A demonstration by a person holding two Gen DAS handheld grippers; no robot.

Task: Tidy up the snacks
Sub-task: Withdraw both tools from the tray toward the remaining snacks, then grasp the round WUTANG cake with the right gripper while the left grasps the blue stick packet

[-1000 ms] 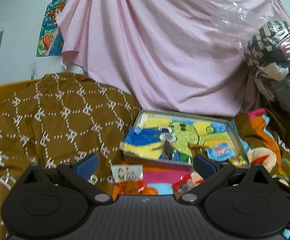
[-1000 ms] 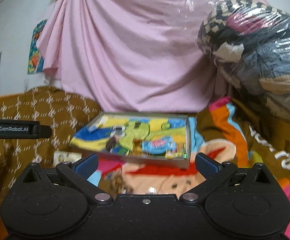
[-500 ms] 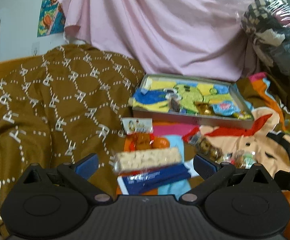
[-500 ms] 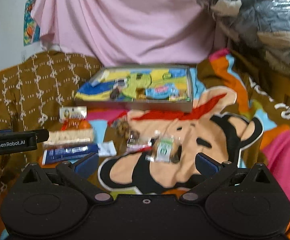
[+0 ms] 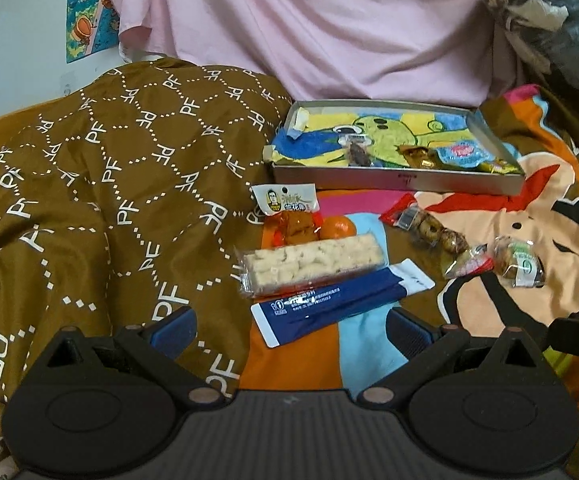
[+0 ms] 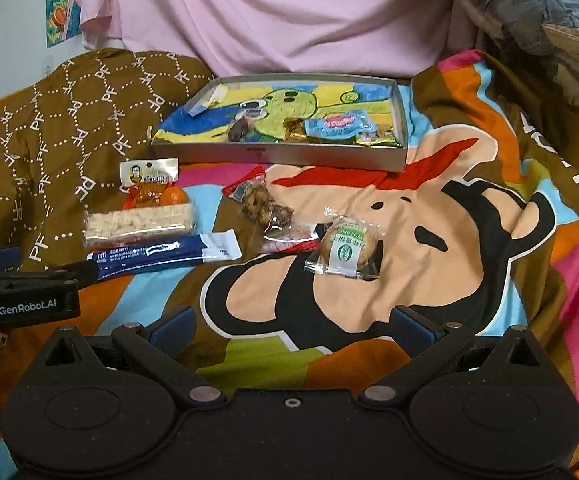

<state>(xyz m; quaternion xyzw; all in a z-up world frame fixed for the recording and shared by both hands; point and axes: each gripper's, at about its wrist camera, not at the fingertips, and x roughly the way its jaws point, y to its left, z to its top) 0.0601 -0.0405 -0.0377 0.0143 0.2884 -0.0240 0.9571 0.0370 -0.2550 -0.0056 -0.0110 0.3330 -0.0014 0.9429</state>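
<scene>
Tongs left [image 5: 289, 326] and right [image 6: 291, 326] agape, empty, "GenRobot.AI" label [image 6: 27, 309], "PF" blanket [image 5: 101, 184]

surface: cartoon blanket [image 6: 429, 216], brown quilt [image 5: 89, 184] on its left
on it: tray [image 6: 289, 156], snack packets [image 6: 145, 220] in front

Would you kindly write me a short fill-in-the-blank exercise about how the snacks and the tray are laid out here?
1. The long sachet nearest the left hand-held gripper is mostly dark ____.
2. The cookie with the green label lies on the ____, not in the tray.
3. Both the left and the right hand-held gripper are ____ and hold nothing.
4. The pale puffed bar lies directly ____ the sachet, farther from the camera.

Missing words: blue; blanket; open; behind
</scene>
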